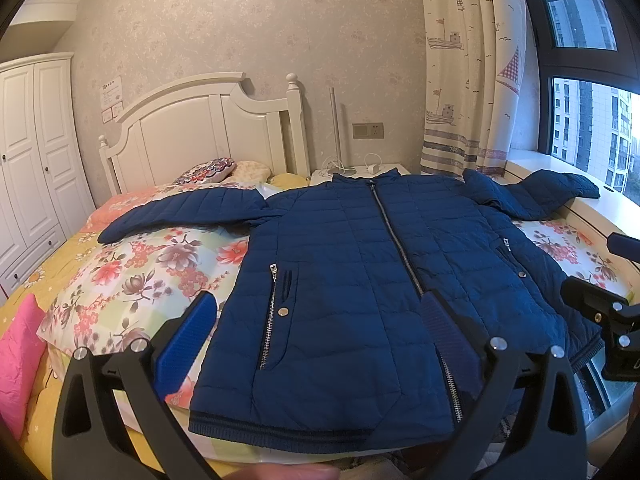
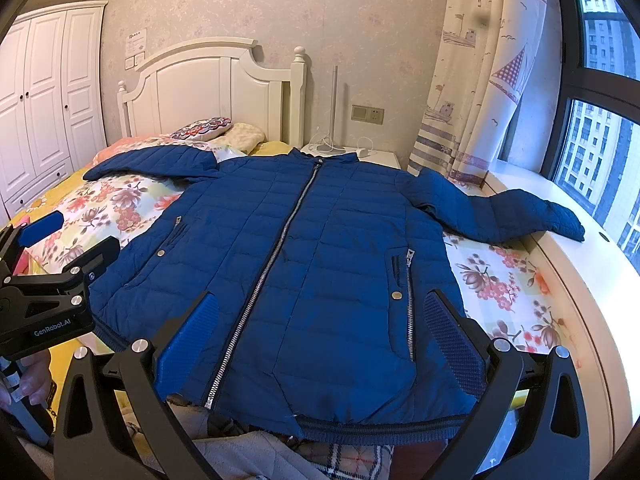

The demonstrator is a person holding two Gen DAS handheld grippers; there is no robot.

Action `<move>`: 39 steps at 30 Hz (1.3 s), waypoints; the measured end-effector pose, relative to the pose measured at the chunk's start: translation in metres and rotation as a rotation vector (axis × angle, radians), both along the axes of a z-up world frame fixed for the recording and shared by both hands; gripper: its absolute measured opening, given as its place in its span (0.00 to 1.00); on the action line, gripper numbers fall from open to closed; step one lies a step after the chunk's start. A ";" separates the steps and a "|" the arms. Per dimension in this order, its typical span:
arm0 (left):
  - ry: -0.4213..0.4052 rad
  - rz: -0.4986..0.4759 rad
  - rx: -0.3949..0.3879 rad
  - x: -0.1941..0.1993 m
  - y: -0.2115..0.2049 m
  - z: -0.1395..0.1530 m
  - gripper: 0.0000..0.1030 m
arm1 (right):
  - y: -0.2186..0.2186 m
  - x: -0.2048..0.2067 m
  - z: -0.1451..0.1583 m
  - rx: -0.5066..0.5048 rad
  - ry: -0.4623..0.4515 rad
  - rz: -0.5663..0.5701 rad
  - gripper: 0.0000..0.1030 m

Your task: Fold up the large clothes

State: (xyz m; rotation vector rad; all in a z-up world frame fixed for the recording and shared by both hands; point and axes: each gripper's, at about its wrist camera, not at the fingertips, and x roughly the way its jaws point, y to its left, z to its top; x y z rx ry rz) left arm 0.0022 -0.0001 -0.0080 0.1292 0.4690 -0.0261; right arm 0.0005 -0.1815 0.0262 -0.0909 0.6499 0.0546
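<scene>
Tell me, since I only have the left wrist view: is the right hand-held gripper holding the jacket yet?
Observer: No. The right hand-held gripper is open, jaws wide apart, poised over the lower part of the jacket and gripping nothing.
Operator: What lies past the hem on the near side? My view cuts off there.
Observer: A plaid fabric shows just below the ribbed hem, which runs along the near edge of the bed.
</scene>
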 end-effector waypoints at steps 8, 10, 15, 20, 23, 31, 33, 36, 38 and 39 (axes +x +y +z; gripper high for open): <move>0.002 0.000 0.000 0.000 0.000 0.001 0.98 | -0.001 0.000 -0.001 0.002 0.003 0.001 0.96; 0.005 -0.001 0.002 0.000 0.000 -0.002 0.98 | -0.002 0.001 -0.002 0.005 0.006 -0.001 0.96; 0.026 -0.001 0.005 0.002 0.001 -0.010 0.98 | -0.006 0.006 -0.010 0.019 0.028 -0.008 0.96; 0.091 -0.020 0.005 0.020 -0.001 -0.021 0.98 | -0.014 0.019 -0.025 0.021 0.048 -0.022 0.96; 0.177 -0.039 0.044 0.054 -0.005 -0.037 0.98 | -0.026 0.040 -0.040 -0.014 0.086 -0.041 0.96; 0.372 0.000 0.162 0.207 -0.002 -0.068 0.98 | -0.150 0.139 -0.075 0.118 0.233 -0.319 0.96; 0.388 0.015 0.171 0.239 -0.001 -0.071 0.98 | -0.190 0.167 -0.081 0.125 0.241 -0.422 0.96; 0.409 0.053 0.169 0.284 0.003 -0.080 0.98 | -0.247 0.204 -0.091 0.175 0.245 -0.550 0.96; 0.440 0.077 0.147 0.307 0.005 -0.088 0.98 | -0.279 0.222 -0.098 0.217 0.241 -0.629 0.96; 0.464 0.083 0.125 0.317 0.008 -0.095 0.98 | -0.292 0.230 -0.101 0.236 0.239 -0.652 0.96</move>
